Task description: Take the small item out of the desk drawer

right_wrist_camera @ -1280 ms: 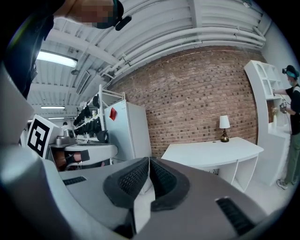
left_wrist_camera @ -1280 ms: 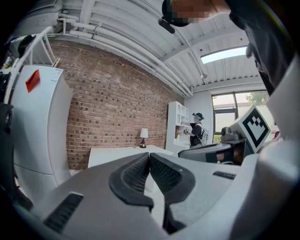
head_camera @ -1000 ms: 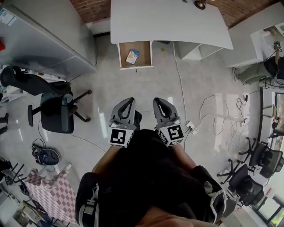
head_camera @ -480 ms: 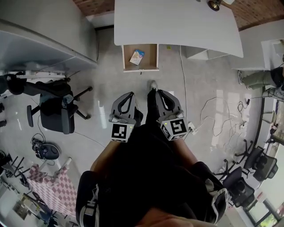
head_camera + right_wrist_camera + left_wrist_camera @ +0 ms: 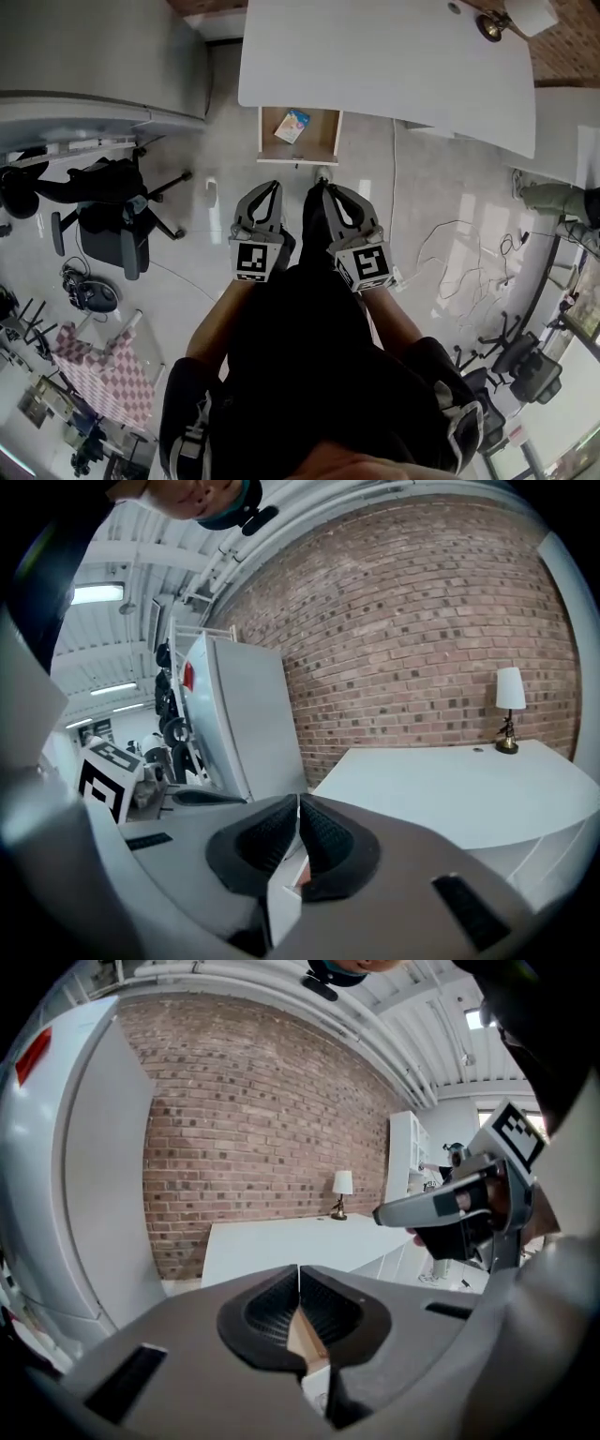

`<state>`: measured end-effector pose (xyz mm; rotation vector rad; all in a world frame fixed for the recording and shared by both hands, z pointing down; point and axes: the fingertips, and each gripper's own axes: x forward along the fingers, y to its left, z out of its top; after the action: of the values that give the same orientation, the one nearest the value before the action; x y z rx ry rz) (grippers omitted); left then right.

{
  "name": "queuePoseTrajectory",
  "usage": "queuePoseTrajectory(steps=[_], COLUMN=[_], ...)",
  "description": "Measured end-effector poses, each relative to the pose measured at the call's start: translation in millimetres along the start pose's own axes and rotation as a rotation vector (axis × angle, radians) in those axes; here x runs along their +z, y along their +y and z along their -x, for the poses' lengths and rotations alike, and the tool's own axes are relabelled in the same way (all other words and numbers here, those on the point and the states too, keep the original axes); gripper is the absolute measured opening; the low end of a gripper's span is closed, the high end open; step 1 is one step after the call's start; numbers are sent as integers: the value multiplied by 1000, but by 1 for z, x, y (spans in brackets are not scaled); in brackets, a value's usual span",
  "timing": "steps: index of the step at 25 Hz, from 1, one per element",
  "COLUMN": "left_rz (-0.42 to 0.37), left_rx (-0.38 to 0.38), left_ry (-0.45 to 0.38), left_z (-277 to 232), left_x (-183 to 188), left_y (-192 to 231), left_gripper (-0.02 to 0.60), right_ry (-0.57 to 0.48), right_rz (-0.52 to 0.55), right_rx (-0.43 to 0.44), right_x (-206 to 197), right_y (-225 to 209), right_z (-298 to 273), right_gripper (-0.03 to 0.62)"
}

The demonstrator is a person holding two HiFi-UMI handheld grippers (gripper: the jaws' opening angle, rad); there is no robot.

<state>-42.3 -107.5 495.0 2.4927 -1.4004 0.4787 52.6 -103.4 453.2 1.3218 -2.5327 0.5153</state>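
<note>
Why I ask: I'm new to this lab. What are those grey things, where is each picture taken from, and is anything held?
They are tools: a person holds a left hand-held gripper and a right hand-held gripper. The head view comes from a camera on the person's head, looking down. The two gripper views come from cameras riding on each gripper, looking along its jaws. Both are shut and empty. Ahead stands a white desk with a lamp on it; its open drawer holds a small colourful packet, untouched.
</note>
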Motion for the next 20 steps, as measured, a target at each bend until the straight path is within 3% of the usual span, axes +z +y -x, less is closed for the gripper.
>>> queuePoseTrajectory(steps=[5, 11, 16, 20], left_rz=[36, 36, 25, -36], left_rx=[-5, -14, -1, -35], left_ry=[101, 286, 418, 517], left_z=[-82, -170, -224, -262], left_x=[-56, -147, -218, -265], left_y=[18, 29, 41, 42], left_gripper=[18, 179, 259, 310], right_ry=[48, 100, 151, 170], right_rz=[-30, -83, -92, -99], right_rx=[13, 7, 19, 29], right_x=[-19, -52, -83, -102], right_y=[-37, -79, -96, -103], right_z=[-43, -73, -92, -107], right_gripper=[32, 32, 32, 32])
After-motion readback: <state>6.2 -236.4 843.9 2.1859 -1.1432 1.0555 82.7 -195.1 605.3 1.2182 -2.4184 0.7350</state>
